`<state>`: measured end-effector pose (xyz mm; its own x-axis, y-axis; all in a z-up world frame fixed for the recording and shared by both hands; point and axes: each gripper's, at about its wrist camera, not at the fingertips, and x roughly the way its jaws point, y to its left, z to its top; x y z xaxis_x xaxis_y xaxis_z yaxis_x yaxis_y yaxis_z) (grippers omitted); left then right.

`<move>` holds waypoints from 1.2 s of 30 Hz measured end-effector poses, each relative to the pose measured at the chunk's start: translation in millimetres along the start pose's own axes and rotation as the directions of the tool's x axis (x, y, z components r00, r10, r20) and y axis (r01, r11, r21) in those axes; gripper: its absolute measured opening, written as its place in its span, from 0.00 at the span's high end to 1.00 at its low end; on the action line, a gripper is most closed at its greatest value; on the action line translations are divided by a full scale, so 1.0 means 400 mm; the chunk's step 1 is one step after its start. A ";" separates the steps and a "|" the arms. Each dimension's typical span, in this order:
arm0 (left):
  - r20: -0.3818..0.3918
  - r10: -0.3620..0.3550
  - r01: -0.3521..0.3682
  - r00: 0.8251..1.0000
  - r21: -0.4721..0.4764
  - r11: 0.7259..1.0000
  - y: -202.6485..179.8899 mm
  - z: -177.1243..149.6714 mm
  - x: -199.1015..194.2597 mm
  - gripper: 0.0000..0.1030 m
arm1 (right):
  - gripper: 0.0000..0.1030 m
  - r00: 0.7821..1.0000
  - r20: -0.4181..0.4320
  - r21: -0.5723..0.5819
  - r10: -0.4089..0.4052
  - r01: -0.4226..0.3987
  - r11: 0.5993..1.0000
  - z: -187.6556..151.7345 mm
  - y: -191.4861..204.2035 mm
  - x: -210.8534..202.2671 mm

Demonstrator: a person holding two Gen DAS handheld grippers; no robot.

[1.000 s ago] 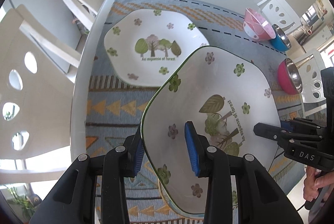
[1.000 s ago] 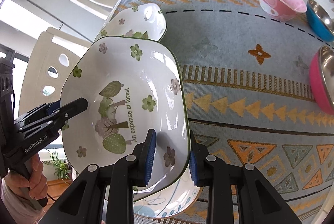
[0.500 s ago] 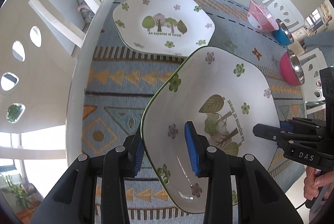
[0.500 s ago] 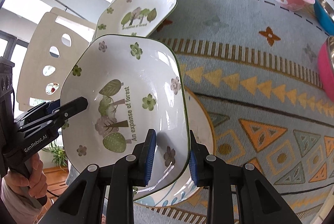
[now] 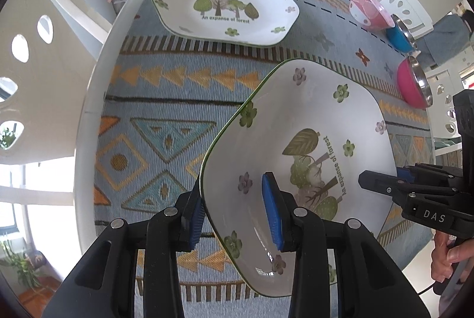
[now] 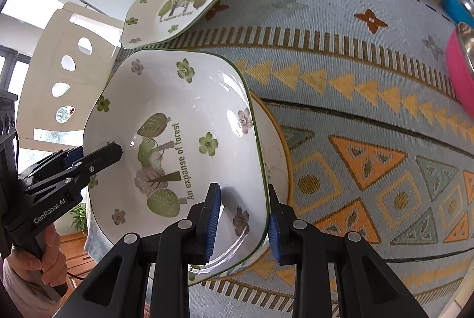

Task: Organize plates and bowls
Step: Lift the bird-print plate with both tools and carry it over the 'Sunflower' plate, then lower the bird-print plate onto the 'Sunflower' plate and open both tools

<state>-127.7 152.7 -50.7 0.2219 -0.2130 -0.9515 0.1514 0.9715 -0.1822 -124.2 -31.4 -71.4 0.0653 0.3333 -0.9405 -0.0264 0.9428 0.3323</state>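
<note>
Layout of the surface (image 5: 89, 98), which carries a woven mat (image 5: 177, 110). A deep dish (image 5: 311, 122) hangs above the near part of the mat, its left rim between the pads of the left tool (image 5: 234, 211) and its right rim between those of the right tool (image 6: 241, 221). Under the dish, on the mat, lies a round plate (image 6: 278, 152). A flat plate (image 5: 225, 4) lies farther off, toward the left edge. Three bowls (image 5: 368, 8) stand in a row along the far right side. Chairs (image 5: 38, 57) stand left of the surface.
</note>
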 end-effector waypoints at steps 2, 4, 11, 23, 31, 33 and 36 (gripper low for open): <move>-0.006 -0.002 0.002 1.000 -0.004 1.000 0.002 -0.003 0.003 0.68 | 0.73 1.000 -0.006 -0.003 -0.003 0.003 1.000 -0.003 0.002 0.005; -0.006 0.002 -0.002 1.000 -0.001 1.000 0.002 -0.005 0.005 0.68 | 0.73 1.000 -0.010 -0.004 -0.004 0.004 1.000 -0.005 0.003 0.008; -0.005 0.016 -0.016 1.000 0.017 1.000 -0.005 -0.006 0.007 0.68 | 0.72 1.000 -0.019 0.017 0.008 -0.007 1.000 -0.012 0.001 0.025; -0.028 0.028 -0.027 0.999 0.025 0.999 0.000 -0.022 0.027 0.68 | 0.72 1.000 -0.018 0.022 -0.001 0.001 1.000 -0.014 0.009 0.040; -0.041 0.012 -0.012 0.999 0.009 1.000 0.004 -0.018 0.031 0.68 | 0.72 1.000 -0.010 0.051 0.021 -0.021 0.999 -0.016 -0.011 0.034; -0.044 0.019 -0.018 0.999 0.015 1.000 0.002 -0.017 0.033 0.68 | 0.72 1.000 -0.006 0.058 0.026 -0.026 0.998 -0.017 -0.017 0.033; -0.049 0.028 -0.027 0.998 0.020 0.999 0.002 -0.017 0.038 0.68 | 0.72 0.999 -0.005 0.068 0.032 -0.031 0.997 -0.019 -0.022 0.029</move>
<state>-130.9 150.8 -66.8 0.1781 -0.1802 -0.9674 0.1643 0.9747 -0.1513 -130.6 -35.9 -85.8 0.0594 0.3629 -0.9299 0.0390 0.9300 0.3654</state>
